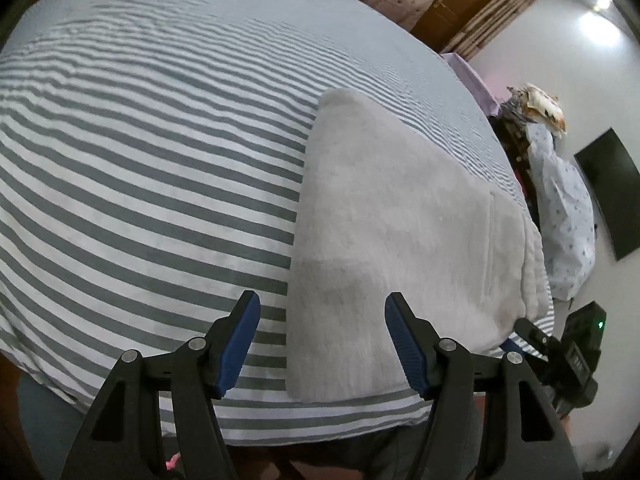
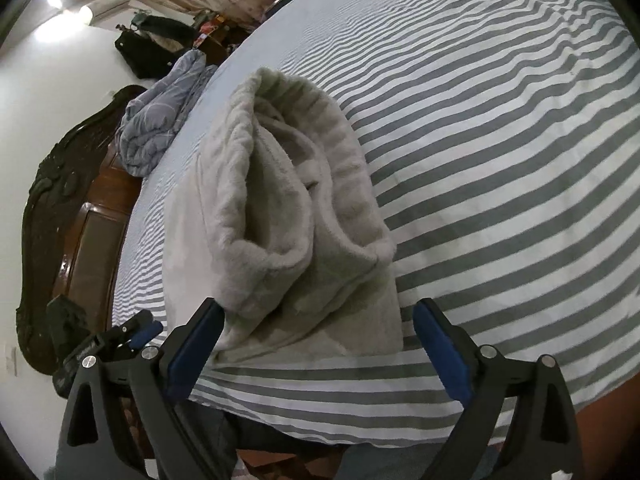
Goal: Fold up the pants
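Light grey fleece pants (image 1: 392, 216) lie folded flat on the striped bed cover (image 1: 160, 160), near the bed's front edge. In the right wrist view the pants (image 2: 288, 208) show their open ribbed waistband end, bunched up over the flat layer. My left gripper (image 1: 322, 344) is open and empty, low over the near end of the pants. My right gripper (image 2: 316, 348) is open and empty, with its fingers on either side of the near edge of the pants. The other gripper (image 2: 136, 332) shows at the lower left of the right wrist view.
The grey-and-white striped cover (image 2: 500, 160) spreads wide beyond the pants. A dark carved wooden headboard (image 2: 60, 216) and a blue quilted blanket (image 2: 160, 112) are at the left. A cloth-covered heap (image 1: 568, 208) and a dark wall screen (image 1: 608, 196) stand right of the bed.
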Tool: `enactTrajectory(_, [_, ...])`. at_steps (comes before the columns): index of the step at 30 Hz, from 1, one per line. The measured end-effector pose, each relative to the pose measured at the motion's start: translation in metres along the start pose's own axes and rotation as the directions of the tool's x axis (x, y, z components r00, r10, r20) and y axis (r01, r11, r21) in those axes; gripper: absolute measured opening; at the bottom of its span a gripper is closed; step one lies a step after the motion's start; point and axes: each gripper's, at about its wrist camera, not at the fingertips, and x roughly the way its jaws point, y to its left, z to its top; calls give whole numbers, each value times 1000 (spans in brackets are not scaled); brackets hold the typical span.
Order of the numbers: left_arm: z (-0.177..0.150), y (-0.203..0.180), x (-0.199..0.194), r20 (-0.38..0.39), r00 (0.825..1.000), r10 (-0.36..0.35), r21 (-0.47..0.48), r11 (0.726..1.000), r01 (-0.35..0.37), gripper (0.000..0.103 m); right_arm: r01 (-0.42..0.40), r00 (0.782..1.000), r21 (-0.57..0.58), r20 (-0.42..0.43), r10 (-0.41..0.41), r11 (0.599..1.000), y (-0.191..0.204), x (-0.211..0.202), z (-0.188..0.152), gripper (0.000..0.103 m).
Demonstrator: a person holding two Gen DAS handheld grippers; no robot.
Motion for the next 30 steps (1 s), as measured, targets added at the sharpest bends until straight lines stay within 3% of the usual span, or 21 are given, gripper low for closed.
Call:
enactTrajectory(17, [2,5,20,-43,999,-13,6,1000,13,66,-109,993,-65,-50,106,992,-4,27,26,100])
enactTrajectory(30, [21,8,27,-5,999,-41,-16,999,41,70,-187,982,-103,-45,183,977,4,50,63,97])
